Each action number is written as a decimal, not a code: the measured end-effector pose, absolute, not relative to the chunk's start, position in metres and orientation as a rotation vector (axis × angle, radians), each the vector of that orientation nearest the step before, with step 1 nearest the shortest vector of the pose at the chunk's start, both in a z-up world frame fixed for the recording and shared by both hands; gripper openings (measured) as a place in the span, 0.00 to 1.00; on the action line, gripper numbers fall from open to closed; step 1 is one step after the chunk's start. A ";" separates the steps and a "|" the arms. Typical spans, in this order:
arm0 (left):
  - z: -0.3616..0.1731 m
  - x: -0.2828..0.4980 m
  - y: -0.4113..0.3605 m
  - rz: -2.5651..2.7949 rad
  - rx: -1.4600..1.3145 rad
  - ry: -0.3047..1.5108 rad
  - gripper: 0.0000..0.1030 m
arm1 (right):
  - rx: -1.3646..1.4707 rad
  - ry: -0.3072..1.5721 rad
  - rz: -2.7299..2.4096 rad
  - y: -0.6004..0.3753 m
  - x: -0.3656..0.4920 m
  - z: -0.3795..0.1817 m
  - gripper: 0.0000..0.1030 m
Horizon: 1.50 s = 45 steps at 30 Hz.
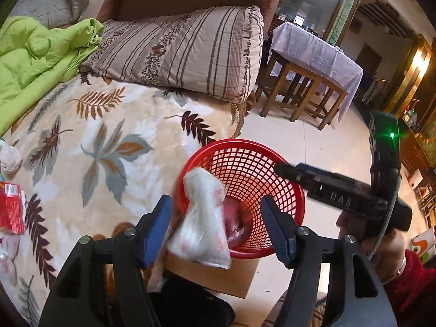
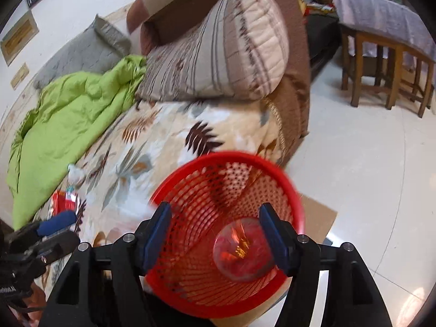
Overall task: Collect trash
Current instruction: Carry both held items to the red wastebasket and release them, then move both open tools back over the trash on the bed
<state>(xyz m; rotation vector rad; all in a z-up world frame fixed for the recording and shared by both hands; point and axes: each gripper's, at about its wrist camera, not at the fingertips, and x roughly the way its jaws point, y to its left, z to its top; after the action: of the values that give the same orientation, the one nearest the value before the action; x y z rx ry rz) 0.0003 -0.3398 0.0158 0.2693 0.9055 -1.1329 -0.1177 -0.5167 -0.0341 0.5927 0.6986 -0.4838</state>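
Observation:
My left gripper (image 1: 218, 229) is open, its blue pads wide apart above the near rim of a red mesh basket (image 1: 245, 144). Between the pads a clear plastic bag (image 1: 201, 218) shows blurred, touching neither pad, over the basket's edge. A reddish item (image 1: 235, 223) lies at the basket's bottom. My right gripper (image 2: 215, 234) is open over the same basket (image 2: 218, 158), and a clear round cup-like object (image 2: 242, 249) sits inside it. The right gripper (image 1: 283, 169) reaches in from the right in the left wrist view. The left gripper (image 2: 72, 227) shows at the left edge of the right wrist view.
The basket stands on a cardboard sheet (image 1: 212, 275) beside a bed with a leaf-print blanket (image 1: 109, 141). A red packet (image 1: 9, 207) and crumpled tissue (image 1: 9, 158) lie on the bed. A green quilt (image 1: 35, 62), a striped pillow (image 1: 177, 51) and wooden stools (image 1: 299, 90) are nearby.

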 end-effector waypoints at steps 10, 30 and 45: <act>0.001 0.020 -0.271 -1.001 0.250 0.923 0.64 | 0.235 0.538 -1.106 -0.557 -0.122 -0.044 0.69; -0.006 0.060 -0.178 -0.815 0.122 0.932 0.64 | 0.301 0.707 -1.097 -0.544 -0.082 -0.097 0.60; 0.000 0.069 -0.096 -0.651 0.098 0.830 0.66 | 0.205 0.439 -0.955 -0.495 -0.113 0.019 0.83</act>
<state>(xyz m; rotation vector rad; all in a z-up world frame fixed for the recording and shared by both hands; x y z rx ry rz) 0.0695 -0.0965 -0.0003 0.0982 0.8301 -0.6508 -0.1127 -0.4951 0.0189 0.2049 0.4389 -0.9553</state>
